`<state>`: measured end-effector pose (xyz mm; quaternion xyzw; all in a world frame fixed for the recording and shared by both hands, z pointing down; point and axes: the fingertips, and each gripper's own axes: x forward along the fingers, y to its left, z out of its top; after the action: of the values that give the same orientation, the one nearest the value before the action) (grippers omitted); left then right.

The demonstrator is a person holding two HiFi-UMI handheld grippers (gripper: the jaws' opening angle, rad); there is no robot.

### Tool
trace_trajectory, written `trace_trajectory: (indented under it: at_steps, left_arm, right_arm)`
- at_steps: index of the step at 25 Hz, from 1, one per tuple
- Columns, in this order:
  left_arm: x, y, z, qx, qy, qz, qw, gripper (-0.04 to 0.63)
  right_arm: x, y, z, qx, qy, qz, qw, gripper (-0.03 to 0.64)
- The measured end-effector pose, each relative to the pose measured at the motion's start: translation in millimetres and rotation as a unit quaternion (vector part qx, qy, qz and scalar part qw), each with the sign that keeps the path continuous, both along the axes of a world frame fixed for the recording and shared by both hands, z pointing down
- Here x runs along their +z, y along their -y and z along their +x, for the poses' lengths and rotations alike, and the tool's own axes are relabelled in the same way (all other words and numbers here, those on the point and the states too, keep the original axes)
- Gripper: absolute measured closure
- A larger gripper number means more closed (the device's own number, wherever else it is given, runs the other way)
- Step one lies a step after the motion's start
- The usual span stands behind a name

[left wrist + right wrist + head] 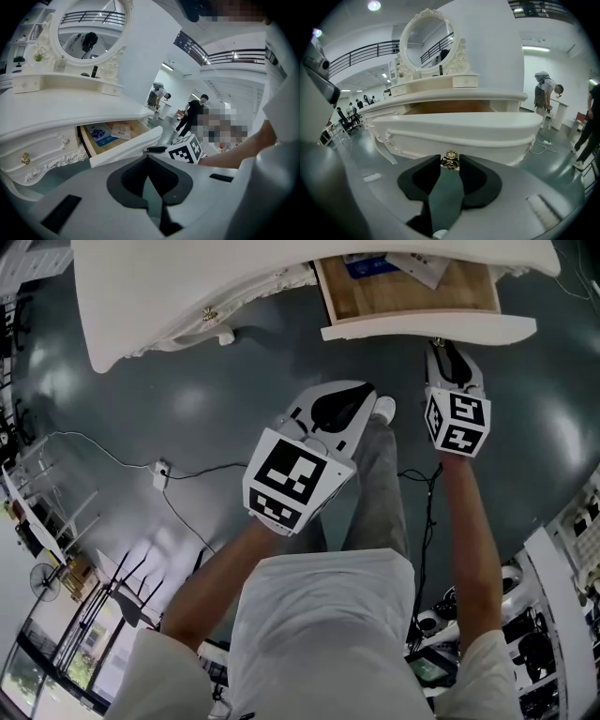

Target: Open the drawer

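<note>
The white dressing table's drawer (427,329) stands pulled out, its wooden inside showing a blue booklet (370,266) and white papers (417,268). My right gripper (441,345) is at the middle of the drawer's front panel (454,131), shut on the small gold knob (450,161), which sits between the black pads. My left gripper (361,399) hangs lower and to the left, away from the table, over the grey floor. Its fingertips (149,157) meet with nothing between them. The left gripper view shows the open drawer (126,147) from the side.
The table top (187,287) curves off to the left, with a second gold knob (208,313) on its carved front and an oval mirror (91,23) above. A cable and power strip (161,472) lie on the floor at left. People (192,115) stand far behind.
</note>
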<state>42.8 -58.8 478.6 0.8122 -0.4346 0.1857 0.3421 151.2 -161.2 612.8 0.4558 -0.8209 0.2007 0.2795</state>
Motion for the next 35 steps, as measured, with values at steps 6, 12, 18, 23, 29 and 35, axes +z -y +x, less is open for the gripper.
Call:
trace_trajectory:
  at_steps: [6, 12, 18, 23, 29, 35]
  left_arm:
    - [-6.0, 5.8, -0.2, 0.018, 0.001, -0.001, 0.9998, 0.586]
    - [-8.2, 13.0, 2.1, 0.039, 0.002, 0.0, 0.9992, 0.586]
    - [-16.1, 20.7, 9.5, 0.057, -0.001, 0.004, 0.9984, 0.586]
    - [-11.2, 2.4, 22.2, 0.07, 0.001, 0.007, 0.9975, 0.586]
    - [-11.9, -8.0, 32.1, 0.082, 0.003, 0.007, 0.9966, 0.586]
    - [-15.5, -18.1, 38.0, 0.089, 0.002, 0.008, 0.996, 0.586]
  right_arm:
    - [-3.7, -3.9, 1.5, 0.0, -0.002, -0.004, 1.0, 0.482]
    - [-6.9, -5.9, 2.2, -0.002, 0.006, -0.003, 1.0, 0.48]
    - [-9.1, -12.4, 6.2, -0.002, 0.001, -0.008, 1.0, 0.48]
    - [-2.1, -40.7, 18.3, 0.0, 0.0, -0.009, 1.0, 0.482]
    - [1.3, -45.1, 24.0, 0.009, 0.004, -0.013, 1.0, 0.479]
    - [1.6, -54.8, 32.9, 0.022, 0.028, -0.035, 0.999, 0.447]
